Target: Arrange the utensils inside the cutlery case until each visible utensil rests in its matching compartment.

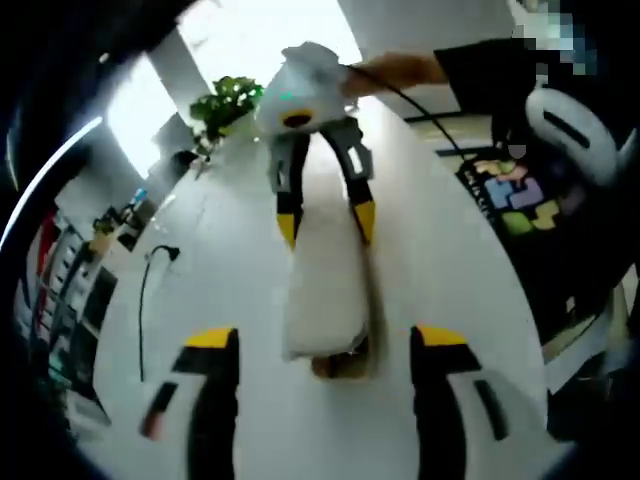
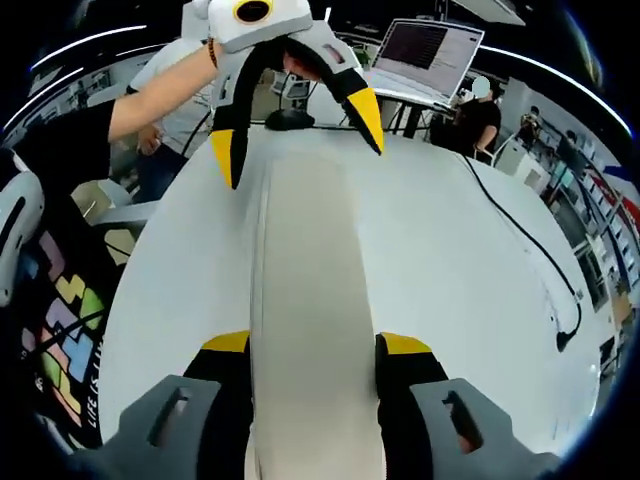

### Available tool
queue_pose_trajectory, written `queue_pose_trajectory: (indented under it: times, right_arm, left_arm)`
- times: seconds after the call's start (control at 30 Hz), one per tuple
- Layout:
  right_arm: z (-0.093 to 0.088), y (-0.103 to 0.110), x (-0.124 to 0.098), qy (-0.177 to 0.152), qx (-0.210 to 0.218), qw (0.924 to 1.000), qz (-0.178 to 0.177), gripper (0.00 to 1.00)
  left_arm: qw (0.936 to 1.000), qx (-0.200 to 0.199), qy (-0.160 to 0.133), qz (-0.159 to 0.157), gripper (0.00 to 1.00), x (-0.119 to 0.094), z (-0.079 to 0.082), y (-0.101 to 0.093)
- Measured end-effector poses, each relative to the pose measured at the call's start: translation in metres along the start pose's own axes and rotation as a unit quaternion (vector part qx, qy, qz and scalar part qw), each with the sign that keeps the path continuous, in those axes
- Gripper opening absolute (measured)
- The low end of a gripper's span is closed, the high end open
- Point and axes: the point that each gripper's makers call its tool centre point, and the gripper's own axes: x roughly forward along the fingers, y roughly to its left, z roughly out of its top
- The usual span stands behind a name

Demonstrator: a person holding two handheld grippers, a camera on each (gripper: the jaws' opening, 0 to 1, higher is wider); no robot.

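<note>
Both grippers straddle the long cutlery case [image 2: 315, 300] mid-frame on the white table [image 2: 470, 290]: right gripper [image 2: 315, 350] clamps its near end, left gripper [image 2: 296, 130] spread over the far end. Step: positioning the closed case; next, opening it.

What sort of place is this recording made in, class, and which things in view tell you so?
Probably an office or lab workspace. An open laptop stands at the far edge of the white table, a black cable trails across it, a potted plant stands by a bright window, and shelving lines the room's side.
</note>
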Motion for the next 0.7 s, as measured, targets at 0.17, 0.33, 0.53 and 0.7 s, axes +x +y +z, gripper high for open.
queue_pose_trajectory:
  times: [0.17,0.33,0.53,0.7]
  right_arm:
    - [-0.003,0.003,0.008,0.016,-0.005,0.9999,0.000,0.48]
    - [0.003,0.003,0.007,0.006,0.002,1.0000,-0.001,0.48]
    - [0.007,0.001,0.003,-0.019,0.025,0.9995,0.000,0.48]
    - [0.011,0.001,0.005,-0.036,0.041,0.9985,-0.007,0.48]
  left_arm:
    - [0.9985,0.014,0.045,-0.027,0.70,0.021,-0.011,-0.009]
    - [0.9982,0.004,0.048,-0.035,0.67,0.027,-0.013,-0.007]
    - [0.9973,-0.001,0.053,-0.051,0.65,0.030,-0.016,-0.012]
    - [0.9964,0.006,0.069,-0.049,0.64,0.036,-0.016,-0.010]
